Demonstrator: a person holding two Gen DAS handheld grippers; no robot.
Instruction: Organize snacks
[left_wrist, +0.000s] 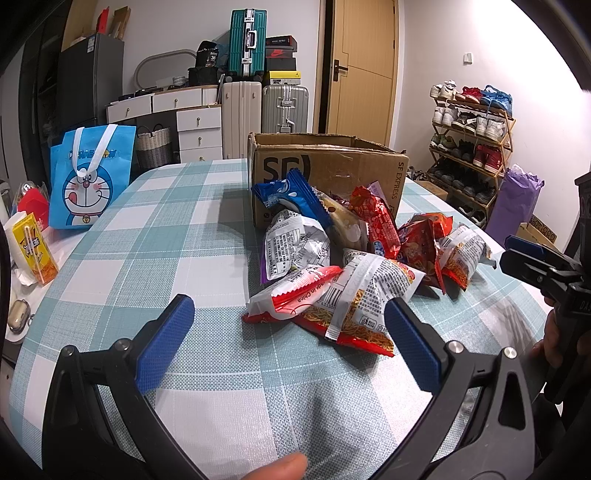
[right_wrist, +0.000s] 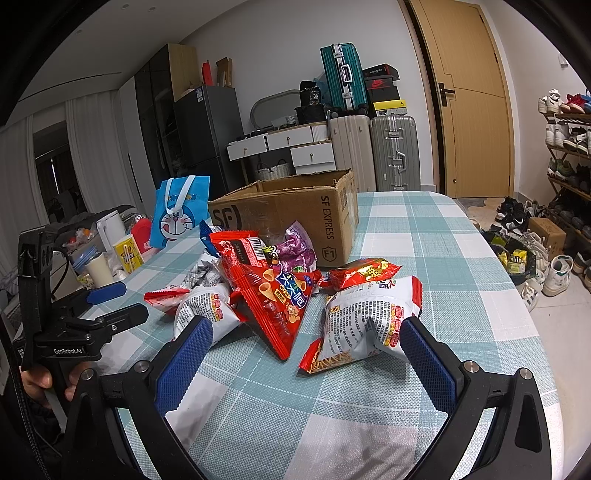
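Both the left gripper (left_wrist: 288, 343) and right gripper (right_wrist: 306, 354) gape wide, empty; each should straddle one crinkly foil snack packet (right_wrist: 364, 325) squarely before lifting toward the brown cardboard box (right_wrist: 295, 214).

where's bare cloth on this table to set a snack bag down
Free: the checked cloth between the Doraemon bag and the box, and the strip nearest the cameras. Crowded: the snack pile before the box, and the left edge by the yellow carton.
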